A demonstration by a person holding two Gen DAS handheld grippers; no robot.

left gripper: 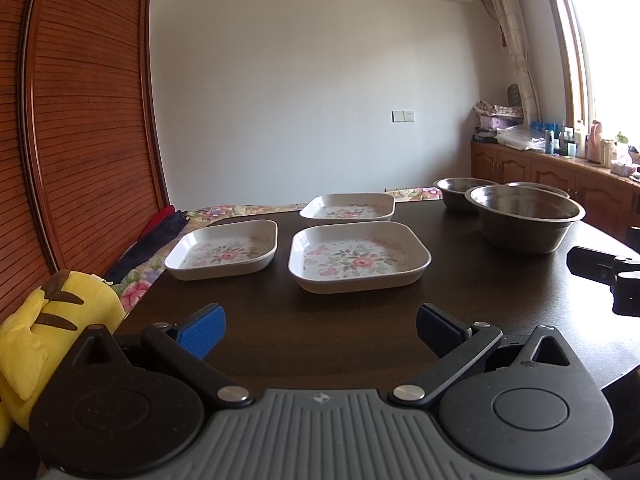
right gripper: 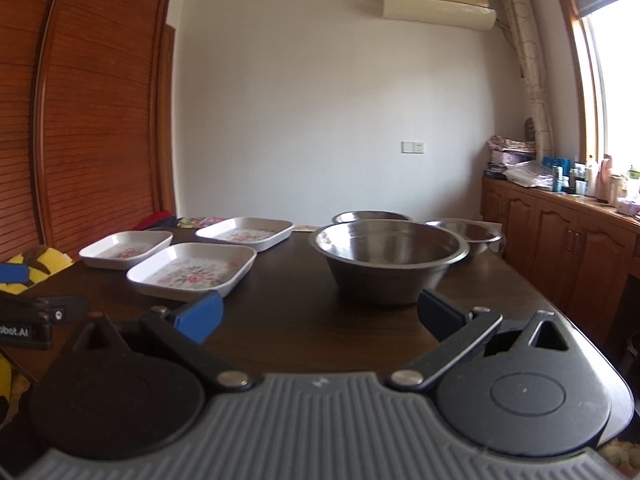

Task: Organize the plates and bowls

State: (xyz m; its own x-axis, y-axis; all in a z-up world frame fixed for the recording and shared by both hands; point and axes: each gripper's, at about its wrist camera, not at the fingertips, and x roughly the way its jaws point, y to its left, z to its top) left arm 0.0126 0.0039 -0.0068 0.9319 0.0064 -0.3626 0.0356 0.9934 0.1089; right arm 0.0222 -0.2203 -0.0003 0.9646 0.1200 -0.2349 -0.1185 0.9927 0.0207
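- Left gripper point(left gripper: 320, 330): jaws spread wide, nothing between them, hovering low over the near edge of the dark table point(left gripper: 500, 304).
- Right gripper point(right gripper: 320, 318): also released, jaws wide apart and empty, pointed at the big steel bowl point(right gripper: 390, 260).
- Landmark = big steel bowl. Three floral square plates lie flat, well apart from it on its left: nearest plate point(left gripper: 359, 256) closest to the bowl, left plate point(left gripper: 222, 249) beyond that one, far plate point(left gripper: 348, 207) behind both. Plates near each other, none stacked.
- Two smaller steel bowls sit behind the big one: back-left bowl point(right gripper: 372, 216) and back-right bowl point(right gripper: 466, 234), which looks just beside or touching the big bowl's rim; contact not clear.
- Judged stage: start, nothing grasped or nested yet.
- Likely step: left takes plates, right takes bowls.
- To do it well: pinch a plate on its raised rim, one pad inside and one outside, lift level, then lower squarely onto another plate so corners line up.
- For bowls: grip the thin rim of a smaller bowl, lift clear, nest it centred in the big one.
- Risk: smooth steel and glazed rims may slip; close firmly before lifting.
- Yellow plush toy point(left gripper: 60, 320) sits off the table edge, far left of the bowl; ignore.
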